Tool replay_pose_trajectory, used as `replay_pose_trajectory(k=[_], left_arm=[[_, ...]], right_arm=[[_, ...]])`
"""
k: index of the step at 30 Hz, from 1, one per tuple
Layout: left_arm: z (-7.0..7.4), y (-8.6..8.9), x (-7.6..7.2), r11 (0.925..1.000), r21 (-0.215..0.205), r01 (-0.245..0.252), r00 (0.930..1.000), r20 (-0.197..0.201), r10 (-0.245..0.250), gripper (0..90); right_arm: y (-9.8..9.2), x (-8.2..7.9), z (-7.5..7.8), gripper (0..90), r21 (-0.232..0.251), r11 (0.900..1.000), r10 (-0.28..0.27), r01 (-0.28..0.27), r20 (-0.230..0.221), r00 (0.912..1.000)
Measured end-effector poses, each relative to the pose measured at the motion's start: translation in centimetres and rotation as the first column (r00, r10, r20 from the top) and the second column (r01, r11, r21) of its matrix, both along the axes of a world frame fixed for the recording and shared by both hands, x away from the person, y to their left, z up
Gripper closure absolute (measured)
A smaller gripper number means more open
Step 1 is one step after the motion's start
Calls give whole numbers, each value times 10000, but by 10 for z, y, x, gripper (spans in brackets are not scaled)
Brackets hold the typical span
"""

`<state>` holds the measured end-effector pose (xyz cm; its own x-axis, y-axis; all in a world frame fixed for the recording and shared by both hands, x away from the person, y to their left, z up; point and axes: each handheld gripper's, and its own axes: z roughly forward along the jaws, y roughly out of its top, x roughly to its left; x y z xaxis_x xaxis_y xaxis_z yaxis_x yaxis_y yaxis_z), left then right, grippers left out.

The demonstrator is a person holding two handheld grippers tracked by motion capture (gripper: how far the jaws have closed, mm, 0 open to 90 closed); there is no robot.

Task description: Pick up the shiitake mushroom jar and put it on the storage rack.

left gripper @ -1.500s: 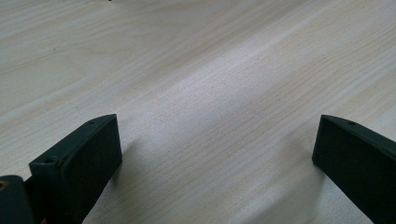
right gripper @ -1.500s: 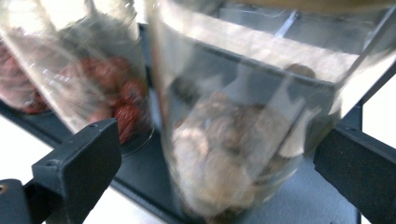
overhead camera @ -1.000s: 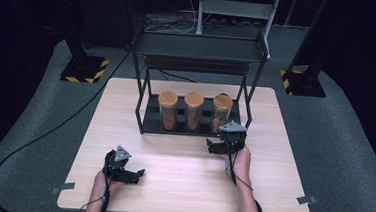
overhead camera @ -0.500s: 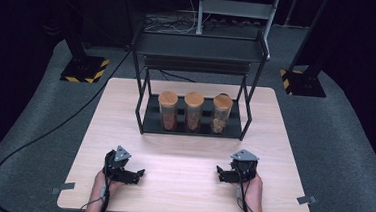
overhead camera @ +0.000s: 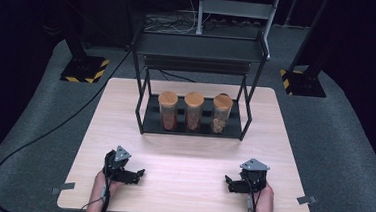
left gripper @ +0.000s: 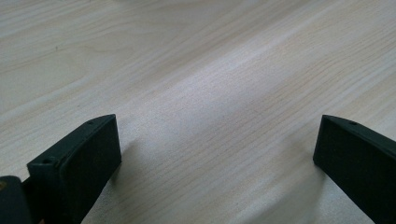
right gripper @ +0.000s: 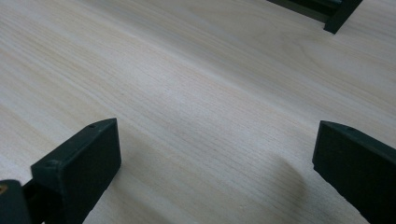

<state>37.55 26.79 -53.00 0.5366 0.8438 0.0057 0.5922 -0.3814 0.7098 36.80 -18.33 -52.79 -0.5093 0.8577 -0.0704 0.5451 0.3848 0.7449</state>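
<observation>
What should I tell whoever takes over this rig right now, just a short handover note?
Left gripper: open, empty, low over the table's near left.
Right gripper: open, empty, low over the near right.
Three cork-lidded jars stand upright in a row on the black rack's lower shelf.
Done: jars all on the shelf, nothing held.
Left: nothing visibly pending; the top shelf is bare if jars go there.
</observation>
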Motion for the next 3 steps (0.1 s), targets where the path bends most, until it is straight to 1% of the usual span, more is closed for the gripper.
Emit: replay_pose_trajectory(k=[3], left_arm=[[0,0,0,10000,0,0,10000,1,0,1]], right_arm=[[-1,-1,0,4,73,10000,-18,17,125,9999]])
